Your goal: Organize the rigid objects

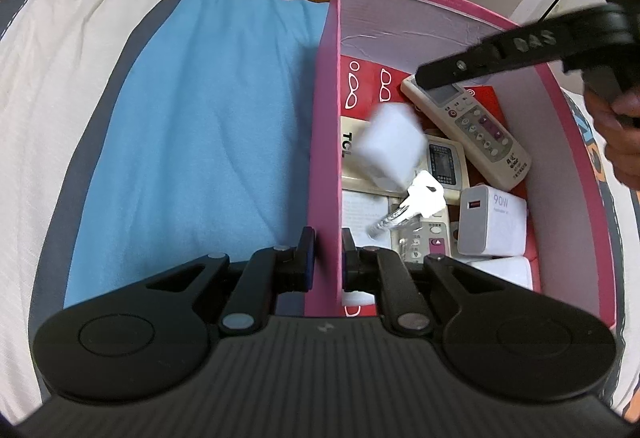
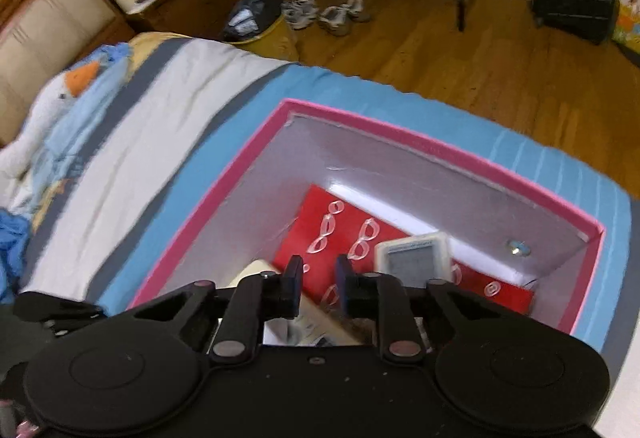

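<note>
Gripping pink box (image 1: 325,142) wall, left claw (image 1: 329,258), white cube (image 1: 390,146) blurred inside

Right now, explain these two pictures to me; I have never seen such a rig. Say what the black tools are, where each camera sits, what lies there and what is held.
No robot: a person holds two black hand grippers, each with a camera looking along its fingers. The left wrist view shows the left gripper clamped on the wall of a pink box standing on a blue blanket. The right wrist view shows the right gripper, open and empty, above the box. Inside lie a remote control, a white charger, keys and red packaging. A blurred white block seems to be falling in.
</note>
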{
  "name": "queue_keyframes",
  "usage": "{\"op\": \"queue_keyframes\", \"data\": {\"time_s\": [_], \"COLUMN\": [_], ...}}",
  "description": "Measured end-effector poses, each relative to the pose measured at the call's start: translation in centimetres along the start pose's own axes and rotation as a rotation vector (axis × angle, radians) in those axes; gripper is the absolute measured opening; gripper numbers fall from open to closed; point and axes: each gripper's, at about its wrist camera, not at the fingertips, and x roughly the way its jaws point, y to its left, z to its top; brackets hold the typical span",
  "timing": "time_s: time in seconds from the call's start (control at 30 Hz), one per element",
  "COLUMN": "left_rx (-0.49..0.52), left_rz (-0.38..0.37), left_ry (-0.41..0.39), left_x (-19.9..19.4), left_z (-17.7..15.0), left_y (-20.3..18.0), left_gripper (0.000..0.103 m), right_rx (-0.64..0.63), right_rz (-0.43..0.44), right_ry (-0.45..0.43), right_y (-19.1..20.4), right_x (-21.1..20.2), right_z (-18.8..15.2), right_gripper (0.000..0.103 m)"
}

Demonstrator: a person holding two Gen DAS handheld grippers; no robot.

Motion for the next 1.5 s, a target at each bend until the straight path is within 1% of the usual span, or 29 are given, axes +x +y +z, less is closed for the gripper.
{"op": "queue_keyframes", "data": {"time_s": [0.07, 0.17, 0.3, 0.5, 0.7, 0.8, 0.87, 0.93, 1.0, 1.1, 1.2, 1.3, 1.4, 1.5], "left_rx": [0.002, 0.004, -0.003, -0.001, 0.007, 0.006, 0.004, 0.019, 0.023, 0.028, 0.033, 0.056, 0.065, 0.065], "left_rz": [0.002, 0.003, 0.000, 0.007, 0.029, 0.059, 0.073, 0.111, 0.127, 0.161, 0.176, 0.236, 0.293, 0.335], "left_ry": [0.000, -0.001, 0.001, 0.003, 0.017, 0.020, 0.022, 0.013, 0.004, -0.010, -0.026, -0.056, -0.065, -0.081], "left_x": [0.1, 0.2, 0.2, 0.3, 0.6, 0.5, 0.3, -0.1, -0.7, -1.8, -3.0, -4.2, -5.3, -6.8], "left_z": [0.1, 0.0, 0.1, 0.2, 0.2, 0.2, 0.2, 0.1, 0.0, -0.1, -0.2, -0.7, -1.6, -2.6], "left_y": [0.0, -0.1, 0.1, -0.1, -0.4, -0.6, -0.9, -1.3, -1.6, -2.3, -3.4, -4.9, -6.1, -7.3], "left_gripper": [0.010, 0.010, 0.010, 0.010, 0.010, 0.010, 0.010, 0.010, 0.010, 0.010, 0.010, 0.011, 0.011, 0.011], "right_rx": [-0.014, -0.081, -0.091, -0.109, -0.105, -0.110, -0.100, -0.110, -0.110, -0.102, -0.103, -0.104, -0.105, -0.111], "right_rz": [0.024, 0.027, 0.045, 0.044, 0.026, 0.002, -0.021, -0.046, -0.066, -0.076, -0.077, -0.069, -0.066, -0.095], "right_ry": [0.003, 0.007, 0.005, -0.060, -0.132, -0.165, -0.166, -0.186, -0.211, -0.252, -0.286, -0.329, -0.367, -0.407], "right_y": [0.4, 1.7, 2.3, 2.7, 2.3, 2.0, 1.7, 1.6, 1.5, 1.3, 1.4, 1.5, 1.6, 1.6], "right_x": [0.0, -0.3, -1.1, -3.5, -6.0, -7.2, -8.2, -9.8, -11.0, -12.7, -14.0, -15.4, -16.9, -18.6], "right_z": [0.0, -0.7, -1.8, -3.6, -5.5, -6.7, -7.7, -8.9, -9.8, -11.2, -12.3, -13.3, -14.6, -16.0], "right_gripper": [0.031, 0.033, 0.034, 0.037, 0.038, 0.038, 0.038, 0.038, 0.039, 0.039, 0.040, 0.041, 0.042, 0.044]}}
